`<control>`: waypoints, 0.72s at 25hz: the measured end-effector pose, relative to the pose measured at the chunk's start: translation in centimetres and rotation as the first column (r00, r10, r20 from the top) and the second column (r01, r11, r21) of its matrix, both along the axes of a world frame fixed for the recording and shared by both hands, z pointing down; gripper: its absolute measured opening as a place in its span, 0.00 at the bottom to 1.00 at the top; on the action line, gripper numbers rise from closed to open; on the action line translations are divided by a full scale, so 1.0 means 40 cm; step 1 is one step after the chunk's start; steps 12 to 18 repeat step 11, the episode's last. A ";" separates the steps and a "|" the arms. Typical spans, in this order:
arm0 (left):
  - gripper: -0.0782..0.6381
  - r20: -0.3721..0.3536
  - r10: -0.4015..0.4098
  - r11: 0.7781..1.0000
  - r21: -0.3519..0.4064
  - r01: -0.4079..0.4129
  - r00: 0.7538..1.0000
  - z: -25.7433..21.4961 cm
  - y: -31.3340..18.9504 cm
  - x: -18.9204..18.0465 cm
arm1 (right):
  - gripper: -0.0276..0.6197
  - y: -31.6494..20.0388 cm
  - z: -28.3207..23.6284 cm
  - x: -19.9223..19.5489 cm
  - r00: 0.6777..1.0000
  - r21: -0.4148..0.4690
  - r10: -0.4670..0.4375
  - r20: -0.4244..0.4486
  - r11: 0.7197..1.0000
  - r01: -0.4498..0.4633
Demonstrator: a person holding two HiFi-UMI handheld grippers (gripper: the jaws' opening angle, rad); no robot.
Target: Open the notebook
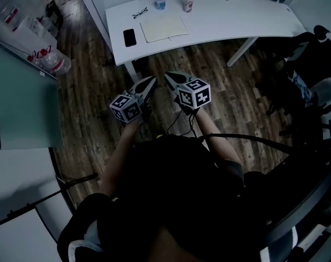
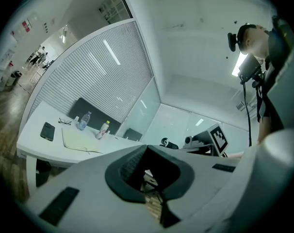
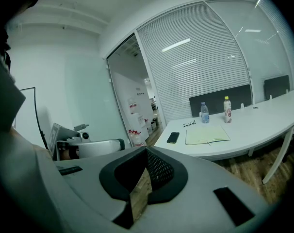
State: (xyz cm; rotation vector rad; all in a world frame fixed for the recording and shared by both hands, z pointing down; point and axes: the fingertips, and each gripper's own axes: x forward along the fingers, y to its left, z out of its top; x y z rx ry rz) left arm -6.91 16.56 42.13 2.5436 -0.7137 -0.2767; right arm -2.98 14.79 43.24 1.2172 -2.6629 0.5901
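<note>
Dark wood-plank flooring (image 1: 94, 91) with a streaked grain lies beneath a white, smooth surface (image 1: 225, 21) whose long edge curves in an arc; slim white legs carry it. On its left part lies the notebook (image 1: 164, 27), a flat cream rectangle with a thin dark line along one edge. Whether a cover or a page faces up cannot be told. Just beside it, toward the surface's left end, lies a glossy black smartphone (image 1: 130, 37), a rounded slab. Behind the notebook are folded dark-rimmed spectacles (image 1: 140, 13), a clear plastic water bottle (image 1: 160, 0) with a blue label, and a pale bottle (image 1: 188, 1) with a yellow cap, both upright. Horizontal slatted blinds (image 3: 205, 57) and glass partitions close the room. A black office chair (image 1: 313, 53) stands at the surface's right end.

Left gripper (image 1: 152, 79) and right gripper (image 1: 168, 76) are held side by side over the floor, short of the surface's near edge and well apart from the notebook. Each has a matt grey wedge-shaped body, dark ribbed pads, and a white cube with black square markers at its rear. In both gripper views the jaws are clenched tip to tip with nothing between them; a diamond-shaped gap behind the tips shows only floor.
</note>
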 end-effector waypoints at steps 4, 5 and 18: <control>0.13 0.003 0.005 1.000 -0.007 -0.005 1.000 0.012 -0.002 0.000 | 0.08 -0.007 0.006 -0.006 1.000 -0.002 -0.003 0.000 1.000 0.003; 0.13 0.005 0.005 1.000 -0.009 -0.005 1.000 0.014 -0.005 0.000 | 0.08 -0.010 0.006 -0.006 1.000 -0.002 -0.003 0.000 1.000 0.003; 0.13 0.006 0.009 1.000 -0.010 -0.009 1.000 0.010 -0.016 0.003 | 0.08 -0.020 0.001 0.002 1.000 0.000 0.001 -0.002 1.000 -0.001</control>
